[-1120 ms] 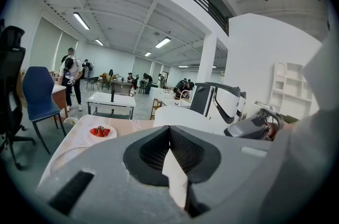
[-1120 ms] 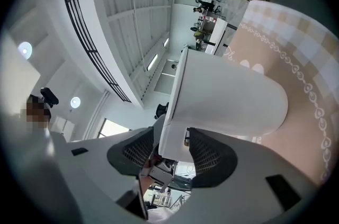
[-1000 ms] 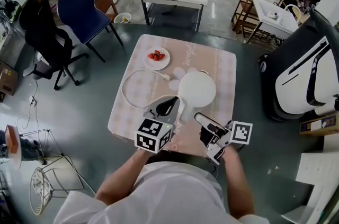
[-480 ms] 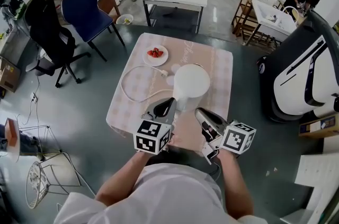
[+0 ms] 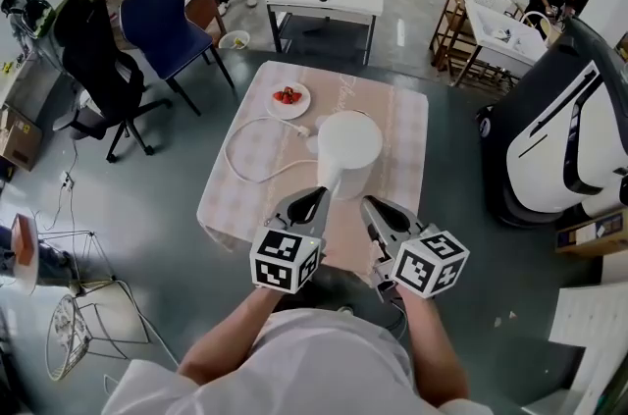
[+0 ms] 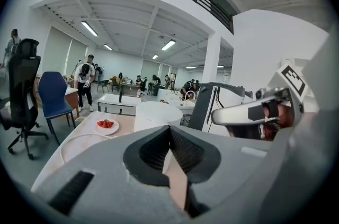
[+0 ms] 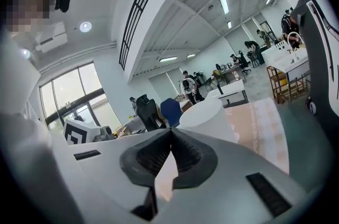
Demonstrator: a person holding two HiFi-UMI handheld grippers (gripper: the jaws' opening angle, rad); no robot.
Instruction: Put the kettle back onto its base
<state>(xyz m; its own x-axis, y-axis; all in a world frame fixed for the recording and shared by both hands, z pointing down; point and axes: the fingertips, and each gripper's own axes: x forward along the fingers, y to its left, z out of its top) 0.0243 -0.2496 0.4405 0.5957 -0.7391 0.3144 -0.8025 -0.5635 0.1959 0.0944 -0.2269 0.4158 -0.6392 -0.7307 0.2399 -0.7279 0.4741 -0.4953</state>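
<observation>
Kettle (image 5: 350, 146) stands upright mid-table (image 5: 397, 114), cord (image 5: 229, 155) running to its foot, base hidden beneath; left gripper (image 5: 318, 197) is pressed together and empty, right gripper (image 5: 369, 205) has just been closing on nothing, so judging it seated, back both off without nudging the handle (image 5: 329, 180).

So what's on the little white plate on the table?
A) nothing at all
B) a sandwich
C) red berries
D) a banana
C: the plate, near the far left corner of the table, holds a small heap of red berries, which show up in both the head view and the left gripper view.
</observation>
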